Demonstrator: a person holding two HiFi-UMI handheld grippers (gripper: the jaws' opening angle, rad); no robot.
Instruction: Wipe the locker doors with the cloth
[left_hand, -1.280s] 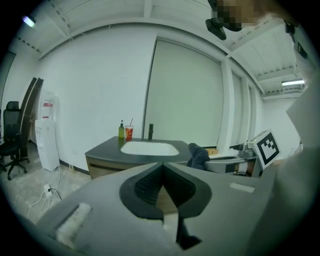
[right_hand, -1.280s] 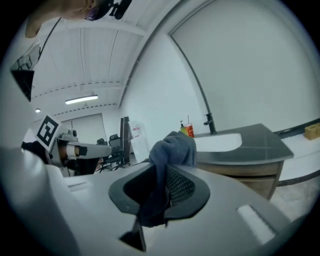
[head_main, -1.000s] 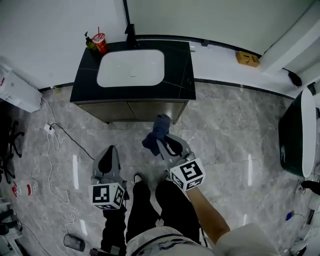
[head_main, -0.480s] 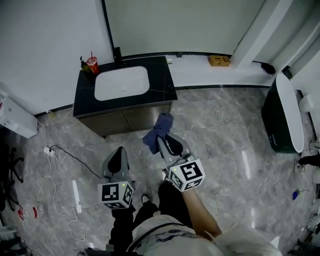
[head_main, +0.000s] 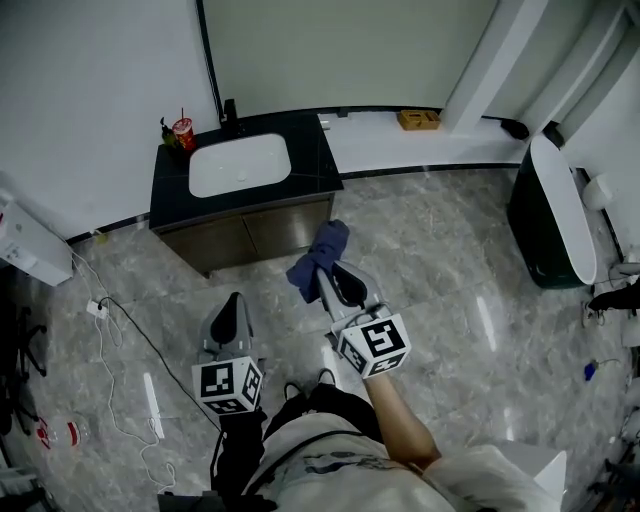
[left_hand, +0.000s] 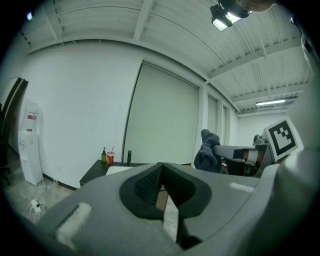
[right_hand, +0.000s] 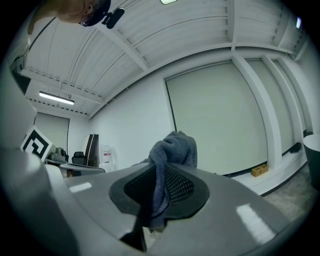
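**Writing and labels.** No print is legible. Each gripper carries a cube with black-and-white square patterns: left cube (head_main: 228, 386), right cube (head_main: 372, 345). The white dispenser (left_hand: 29, 142) by the left wall has a red label, too small to read. The red cup (head_main: 183, 132) with a straw has unclear markings.

**Cloth** (head_main: 320, 258). It is dark blue-grey with a knitted or towelling weave, bunched into a soft lump. It is pinched in the right gripper (head_main: 335, 283), hanging down through the jaws and bulging above their tips. In the head view it sits over the floor (head_main: 450, 260), just in front of the table's cabinet doors and not touching them.

**Right gripper.** The jaws are clamped on the cloth, with ribbed pads on both sides of the fabric, and have just tightened a little. It is held out ahead of the person and aimed at the far wall. A bare forearm (head_main: 400, 420) runs back from the cube.

**Left gripper** (head_main: 233, 303). The jaws are pressed together at the tips with nothing between them. It is held beside the right gripper, nearer the person, and points the same way. A dark sleeve (head_main: 232, 460) is behind it.

**Surroundings.**
- A black-topped table (head_main: 310, 170) against the wall has a white basin (head_main: 238, 165) and a black tap (head_main: 229, 110).
- A green bottle (head_main: 166, 130) stands just beside the cup at the table's back left corner.
- A small wooden box (head_main: 418, 119) sits on the white ledge to the right.
- A white cable (head_main: 110, 330) trails over the grey marbled floor.
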